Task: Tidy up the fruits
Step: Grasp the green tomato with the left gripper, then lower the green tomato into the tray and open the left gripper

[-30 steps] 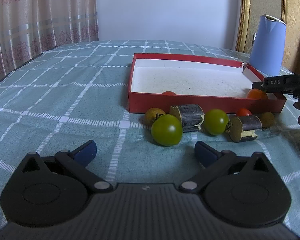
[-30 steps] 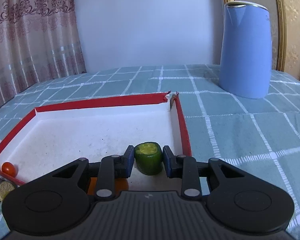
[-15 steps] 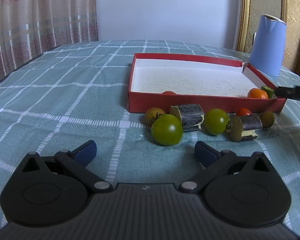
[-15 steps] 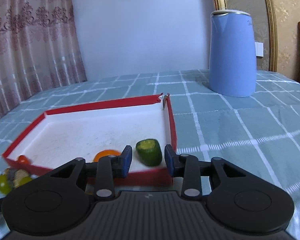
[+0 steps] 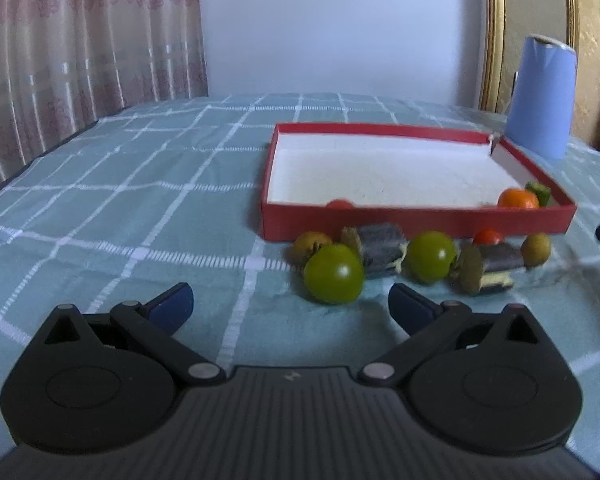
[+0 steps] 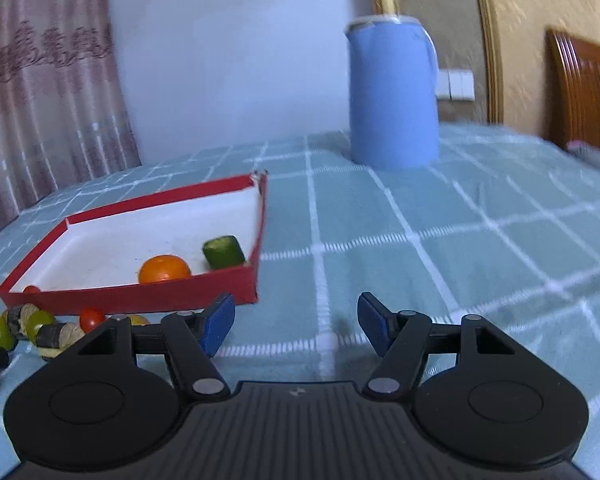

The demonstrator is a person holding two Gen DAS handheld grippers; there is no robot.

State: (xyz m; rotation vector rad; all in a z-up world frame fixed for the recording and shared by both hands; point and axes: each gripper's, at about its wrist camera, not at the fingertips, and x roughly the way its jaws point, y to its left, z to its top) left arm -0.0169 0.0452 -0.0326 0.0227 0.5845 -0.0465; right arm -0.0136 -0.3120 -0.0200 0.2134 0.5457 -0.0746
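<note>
Blue-padded right gripper [image 6: 296, 322] tilts down over checked cloth [image 6: 440, 240], jaws just opening, empty, beside red cardboard tray [image 6: 140, 298].

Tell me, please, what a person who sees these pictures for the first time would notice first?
The red tray on the checked cloth, holding an orange fruit and a green chunk in its near right corner. Before its front wall lies a row of loose fruits, the big green tomato nearest. A blue kettle stands behind.
</note>
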